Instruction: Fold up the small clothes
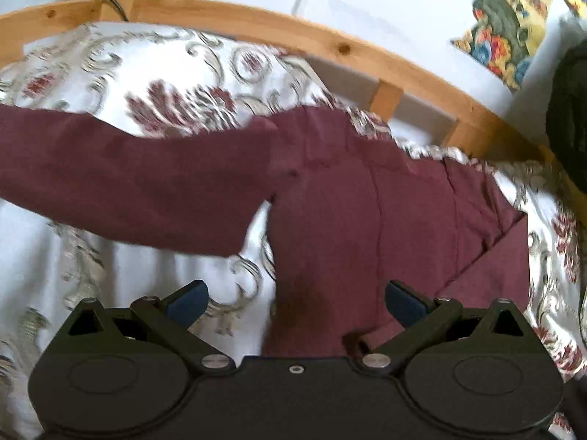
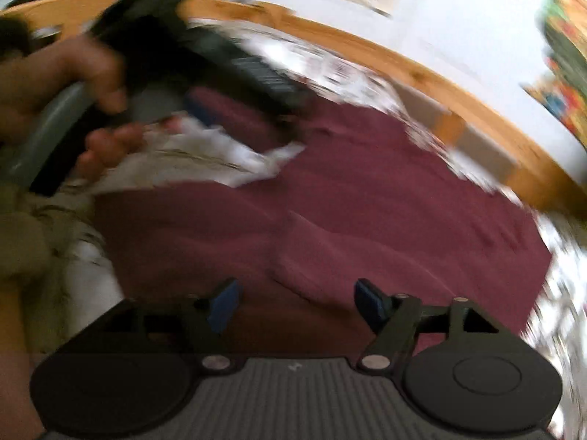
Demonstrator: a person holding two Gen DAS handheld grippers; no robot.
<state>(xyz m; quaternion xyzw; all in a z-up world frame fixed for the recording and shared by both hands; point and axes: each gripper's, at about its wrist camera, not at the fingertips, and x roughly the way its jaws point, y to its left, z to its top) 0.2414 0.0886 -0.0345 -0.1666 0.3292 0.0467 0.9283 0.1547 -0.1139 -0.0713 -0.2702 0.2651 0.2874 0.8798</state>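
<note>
On the bed: a maroon garment lies spread over a white bedcover printed with red and grey floral scrolls.
Garment location: centre of the bedcover, near the wooden bed rail that curves across the top of both views.
Garment long axis: in the left wrist view the body runs from the near edge, directly ahead of the gripper, up toward the rail.
Sleeve direction: one long sleeve extends from the body toward the left edge of that view, roughly crosswise to the body.
Folded corner: a flap at the right side of the body is turned over with a straight diagonal edge.
Left gripper: jaws spread wide, blue pads clear of each other; the garment's lower end lies between them, not pinched.
Right gripper: released, jaws apart above the cloth; nothing clamped.
Right wrist view: heavily blurred; a hand holding the other gripper shows at upper left.
Background: a colourful patterned cloth at upper right, beyond the rail.
</note>
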